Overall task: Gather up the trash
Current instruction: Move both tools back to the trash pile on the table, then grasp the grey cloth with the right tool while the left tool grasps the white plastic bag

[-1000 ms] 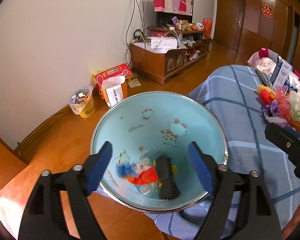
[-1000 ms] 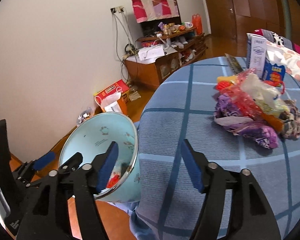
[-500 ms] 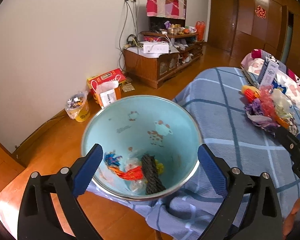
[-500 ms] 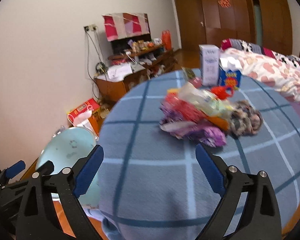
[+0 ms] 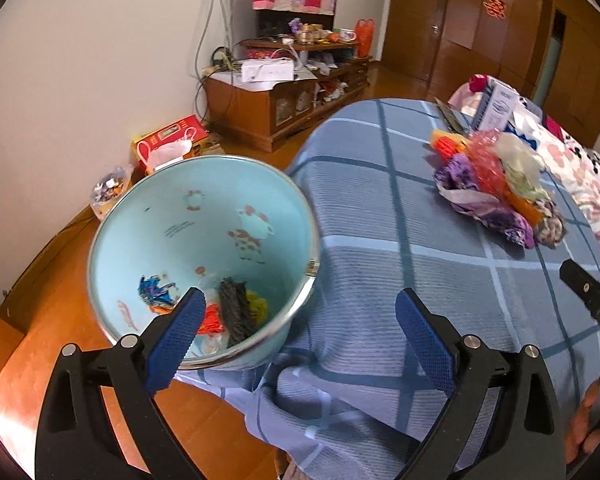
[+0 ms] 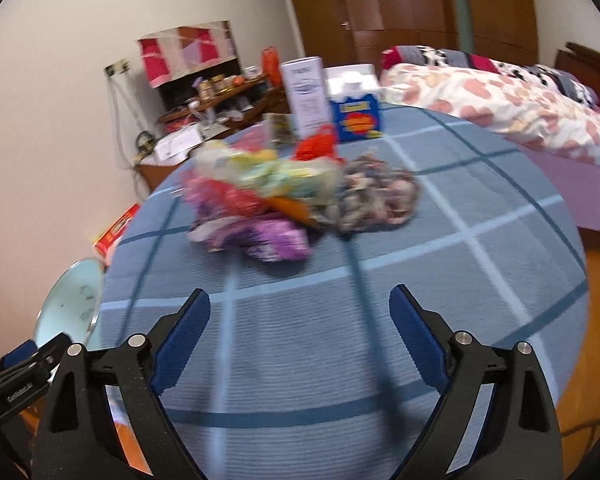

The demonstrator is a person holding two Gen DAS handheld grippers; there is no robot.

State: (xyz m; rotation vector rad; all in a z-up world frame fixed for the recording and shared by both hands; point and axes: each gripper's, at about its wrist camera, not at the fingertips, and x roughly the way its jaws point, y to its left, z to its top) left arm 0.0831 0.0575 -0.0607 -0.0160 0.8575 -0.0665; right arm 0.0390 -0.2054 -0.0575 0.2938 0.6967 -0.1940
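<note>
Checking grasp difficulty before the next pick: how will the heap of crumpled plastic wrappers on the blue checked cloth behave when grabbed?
The heap of crumpled plastic wrappers looks thin and creased, so probably light and floppy. The pieces seem loose, so likely only some lift together. Glossy film may slip.

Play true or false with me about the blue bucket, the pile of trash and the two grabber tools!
1. The blue bucket already has some trash in it. True.
2. The left tool is squeezing a wrapper. False: it is open and nothing is between its fingers.
3. The pile of trash lies on the blue checked cloth. True.
4. The right tool is touching the pile. False: it is open and the pile lies ahead of it, apart from its fingers.
5. The bucket stands on top of the pile. False: it sits at the edge of the cloth, well away from the pile.
</note>
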